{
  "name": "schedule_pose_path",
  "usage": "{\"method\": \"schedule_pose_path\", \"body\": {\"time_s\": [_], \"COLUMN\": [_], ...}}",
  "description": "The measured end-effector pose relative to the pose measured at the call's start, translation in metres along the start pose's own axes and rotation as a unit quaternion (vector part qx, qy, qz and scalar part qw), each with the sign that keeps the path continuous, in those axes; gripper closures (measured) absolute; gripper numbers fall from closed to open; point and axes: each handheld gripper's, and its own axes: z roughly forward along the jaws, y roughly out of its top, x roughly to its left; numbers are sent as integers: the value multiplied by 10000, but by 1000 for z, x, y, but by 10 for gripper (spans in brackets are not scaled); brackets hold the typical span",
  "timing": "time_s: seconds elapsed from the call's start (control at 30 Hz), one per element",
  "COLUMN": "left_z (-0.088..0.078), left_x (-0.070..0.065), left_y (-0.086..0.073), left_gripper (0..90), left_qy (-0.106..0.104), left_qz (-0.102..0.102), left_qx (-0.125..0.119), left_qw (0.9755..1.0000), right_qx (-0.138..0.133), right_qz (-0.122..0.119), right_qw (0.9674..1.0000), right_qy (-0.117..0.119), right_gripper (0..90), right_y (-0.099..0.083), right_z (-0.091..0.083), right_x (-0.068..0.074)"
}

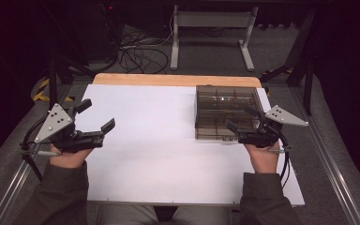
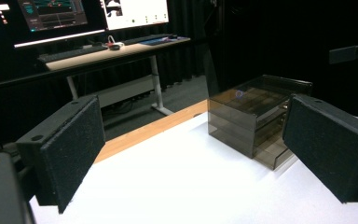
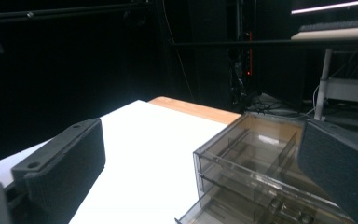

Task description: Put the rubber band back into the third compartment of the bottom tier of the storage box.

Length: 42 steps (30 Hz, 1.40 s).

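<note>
At the table's far right sits the drawer box (image 1: 225, 111), my right gripper (image 1: 246, 123) spread wide at its front. The bottom drawer (image 3: 223, 212) looks slightly out, I think; I'd hook it squarely, pulling straight. My left gripper (image 1: 95, 117) gapes empty, well apart.

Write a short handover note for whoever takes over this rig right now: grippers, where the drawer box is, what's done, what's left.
Left gripper: open, holding nothing, over the white sheet at the left, away from the box.
Right gripper: open, holding nothing, at the front of the smoky clear drawer box.
The box stands at the sheet's far right. The right gripper view shows its bottom drawer slightly pulled out.
Done: the approach. Probably left: grip and work the drawer.
</note>
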Motion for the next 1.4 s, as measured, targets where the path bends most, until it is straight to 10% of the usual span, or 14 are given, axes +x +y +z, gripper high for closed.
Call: {"method": "schedule_pose_path", "body": {"time_s": [0.7, 1.4], "left_z": [2, 0], "left_x": [2, 2], "left_y": [-1, -1], "left_gripper": [64, 64], "left_qy": [9, 32], "left_qz": [-8, 2], "left_qx": [12, -23], "left_qw": [10000, 10000], "right_qx": [-762, -975], "right_qz": [75, 224], "right_qw": [9969, 9946], "right_qy": [195, 286], "right_gripper": [0, 0], "right_y": [21, 21], "right_z": [-31, -39], "right_x": [4, -3]}}
